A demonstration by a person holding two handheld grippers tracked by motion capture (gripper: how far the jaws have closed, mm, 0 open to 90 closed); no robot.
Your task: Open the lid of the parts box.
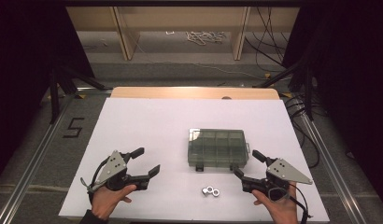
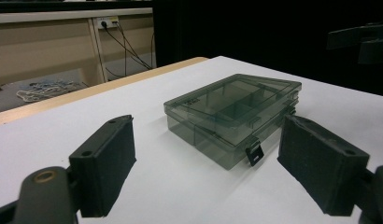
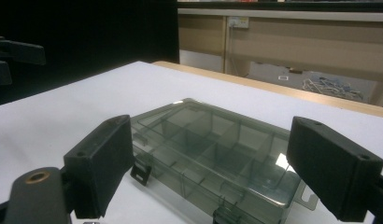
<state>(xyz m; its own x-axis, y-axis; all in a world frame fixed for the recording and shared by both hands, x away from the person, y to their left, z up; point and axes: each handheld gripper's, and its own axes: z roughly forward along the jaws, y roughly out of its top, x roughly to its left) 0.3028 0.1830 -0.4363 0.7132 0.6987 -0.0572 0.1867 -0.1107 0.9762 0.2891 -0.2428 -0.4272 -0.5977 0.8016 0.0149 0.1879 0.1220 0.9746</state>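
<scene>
- Left tongs (image 1: 149, 161) at near-left of the white worktop (image 1: 143, 123), gripped by a hand (image 1: 108, 198); jaws spread wide, nothing between them.
- Right tongs (image 1: 249, 164) at near-right, held by the other hand (image 1: 278, 207); jaws likewise parted, empty.
- Smoky clear compartment box (image 1: 218, 148) flat on the worktop, right of centre, lid closed; dividers visible through the lid, two dark latches (image 1: 199, 167) on the near edge.
- Box between the two tongs, nearer the right pair; just beyond the right jaws, well apart from the left.
- In left gripper view: box (image 2: 234, 116) ahead past the open pads (image 2: 105, 163), one latch hanging down at the front corner.
- In right gripper view: box (image 3: 213, 151) close in front, between and just beyond the pads (image 3: 103, 161); contact not discernible.
- Two small metal nuts (image 1: 210, 191) on the worktop near the front edge, touching each other, near the box's latch side, between both hands.
</scene>
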